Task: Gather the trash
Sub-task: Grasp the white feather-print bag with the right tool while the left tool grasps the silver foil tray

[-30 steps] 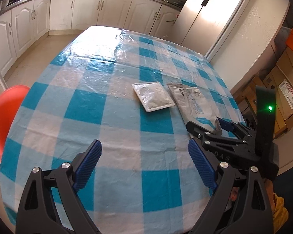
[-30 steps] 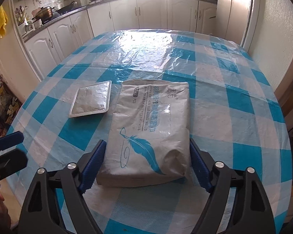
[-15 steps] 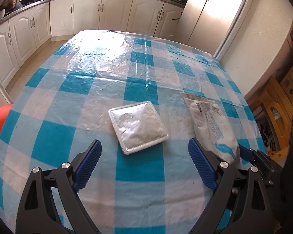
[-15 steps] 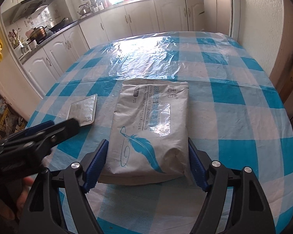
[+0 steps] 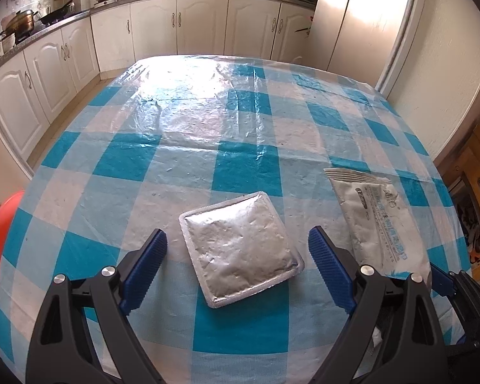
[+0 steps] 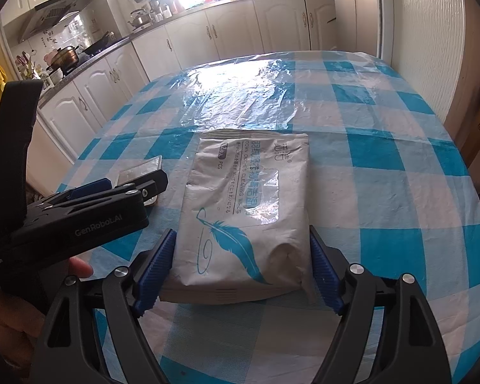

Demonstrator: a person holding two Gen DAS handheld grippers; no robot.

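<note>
A square silver foil pouch [image 5: 240, 251] lies flat on the blue-and-white checked table. My left gripper [image 5: 238, 268] is open, its blue fingers either side of the pouch's near half, not touching it. A white wipes packet with a blue feather print [image 6: 243, 217] lies flat to the right; it also shows in the left wrist view [image 5: 376, 220]. My right gripper [image 6: 241, 265] is open around the packet's near end, with the blue pads close against its sides. The left gripper's body [image 6: 80, 211] covers most of the pouch [image 6: 140, 169] in the right wrist view.
The checked table [image 5: 188, 147] has a glossy plastic cover. A red-orange stool or bin [image 5: 0, 243] stands past its left edge. White cabinets [image 5: 208, 25] run along the far wall, a fridge [image 5: 368, 19] at the right. Cardboard boxes [image 5: 476, 224] stand by the right edge.
My left gripper has moved forward to the silver pouch, which now lies between its fingers. My right gripper has held its place around the wipes packet, with the view tilting slightly.
</note>
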